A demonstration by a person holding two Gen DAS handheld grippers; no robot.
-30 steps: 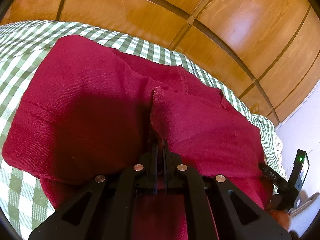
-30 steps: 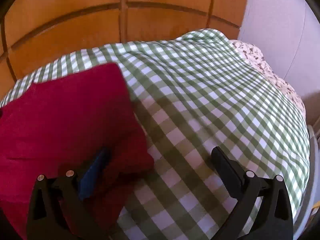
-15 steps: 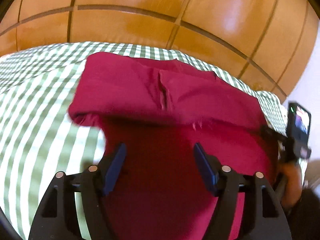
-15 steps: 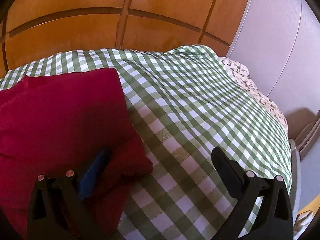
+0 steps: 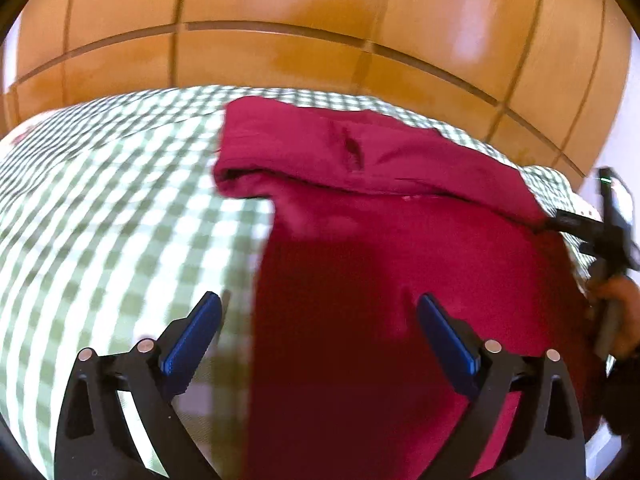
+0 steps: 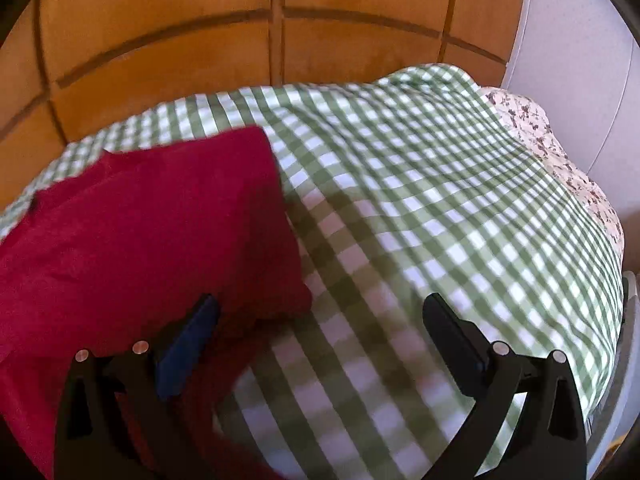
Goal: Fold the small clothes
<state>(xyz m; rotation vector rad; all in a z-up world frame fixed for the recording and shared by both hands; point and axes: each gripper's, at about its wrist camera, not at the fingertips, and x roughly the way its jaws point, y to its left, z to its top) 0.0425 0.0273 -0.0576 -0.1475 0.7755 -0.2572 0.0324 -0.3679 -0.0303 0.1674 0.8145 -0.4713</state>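
A dark red garment point(image 5: 380, 240) lies on the green-and-white checked cloth point(image 5: 100, 200), its far part folded over toward me as a thick band. My left gripper point(image 5: 318, 298) hovers over the garment's near left edge. Its jaws are opening wide, and nothing is pinched between the blue pads. In the right wrist view the garment point(image 6: 152, 220) fills the left side. My right gripper point(image 6: 320, 300) stands open over its right corner, the left finger above red fabric and the right finger above checked cloth point(image 6: 440, 200). In the left wrist view the right gripper point(image 5: 608, 232) shows at the right edge.
A glossy wooden panelled wall point(image 5: 320, 40) rises right behind the covered surface. A floral cloth point(image 6: 560, 152) peeks out under the checked one at the far right, next to a pale grey wall point(image 6: 580, 40). A hand point(image 5: 620, 308) holds the right gripper.
My left gripper let go of the red fold, its jaws spread wide, and it drew back and to the left. The folded band stays down. The right gripper shifted slightly, still open.
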